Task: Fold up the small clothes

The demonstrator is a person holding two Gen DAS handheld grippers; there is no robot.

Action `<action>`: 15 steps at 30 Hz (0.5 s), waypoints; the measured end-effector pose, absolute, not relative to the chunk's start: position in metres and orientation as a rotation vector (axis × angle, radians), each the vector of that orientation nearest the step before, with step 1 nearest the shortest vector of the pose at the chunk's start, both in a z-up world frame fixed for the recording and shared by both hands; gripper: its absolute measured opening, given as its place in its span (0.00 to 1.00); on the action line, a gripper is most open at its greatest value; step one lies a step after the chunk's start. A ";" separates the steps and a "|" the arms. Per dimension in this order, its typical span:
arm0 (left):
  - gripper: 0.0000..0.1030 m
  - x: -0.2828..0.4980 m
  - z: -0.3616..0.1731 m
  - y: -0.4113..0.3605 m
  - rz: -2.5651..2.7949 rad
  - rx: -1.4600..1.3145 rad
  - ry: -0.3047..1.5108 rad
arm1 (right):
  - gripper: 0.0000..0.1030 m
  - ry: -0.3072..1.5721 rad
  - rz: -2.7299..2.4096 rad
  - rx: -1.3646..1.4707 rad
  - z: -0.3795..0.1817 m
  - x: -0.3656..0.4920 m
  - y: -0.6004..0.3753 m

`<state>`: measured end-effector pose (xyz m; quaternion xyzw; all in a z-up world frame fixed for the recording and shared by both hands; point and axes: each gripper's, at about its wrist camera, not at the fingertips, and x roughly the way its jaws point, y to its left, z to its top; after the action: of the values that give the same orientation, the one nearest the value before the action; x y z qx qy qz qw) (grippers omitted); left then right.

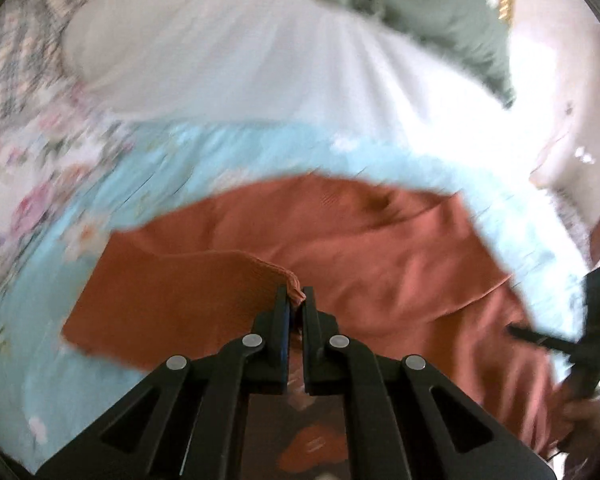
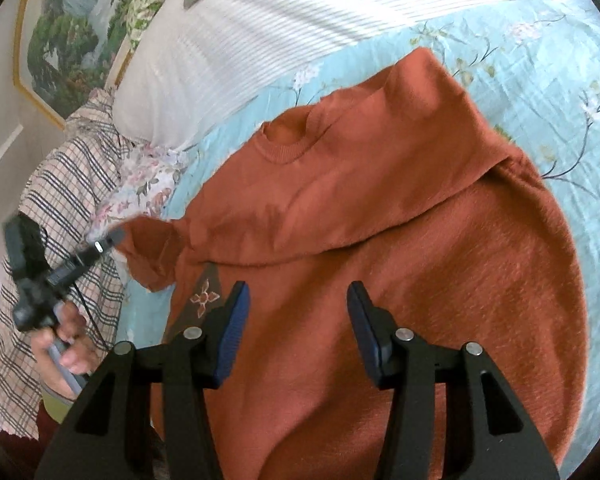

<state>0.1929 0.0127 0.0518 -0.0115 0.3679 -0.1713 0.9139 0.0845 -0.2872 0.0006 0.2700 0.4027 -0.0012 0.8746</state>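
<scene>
A rust-orange sweater (image 2: 380, 248) lies on a light blue floral bedspread (image 2: 540, 64), collar toward the pillows, its right sleeve folded across the chest. My left gripper (image 1: 296, 300) is shut on the sweater's ribbed cuff or hem edge (image 1: 292, 280) and holds it lifted over the body; it shows at the left of the right wrist view (image 2: 118, 236), pinching the left sleeve. My right gripper (image 2: 298, 300) is open and empty just above the sweater's lower body. It appears at the right edge of the left wrist view (image 1: 516, 330).
A white ribbed pillow (image 2: 280, 28) lies beyond the collar. A plaid cloth (image 2: 60, 184) and a floral cloth (image 2: 148, 184) lie at the left. A green cloth (image 1: 440, 12) lies at the far side. A framed picture (image 2: 72, 40) hangs on the wall.
</scene>
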 end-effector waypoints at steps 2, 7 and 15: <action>0.03 0.200 0.072 -0.015 -0.446 -0.051 0.716 | 0.50 0.822 -0.022 0.569 0.004 0.080 -0.296; 0.03 0.229 0.085 -0.094 -0.598 -0.043 0.676 | 0.50 0.797 -0.081 0.577 0.007 0.071 -0.318; 0.03 0.279 -0.006 -0.207 -0.694 0.033 0.856 | 0.50 0.805 -0.130 0.600 0.000 0.068 -0.341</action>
<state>0.2791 -0.2069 -0.0062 0.0157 0.4068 -0.3295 0.8519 0.0680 -0.3406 0.0003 0.2875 0.3855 -0.0624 0.8746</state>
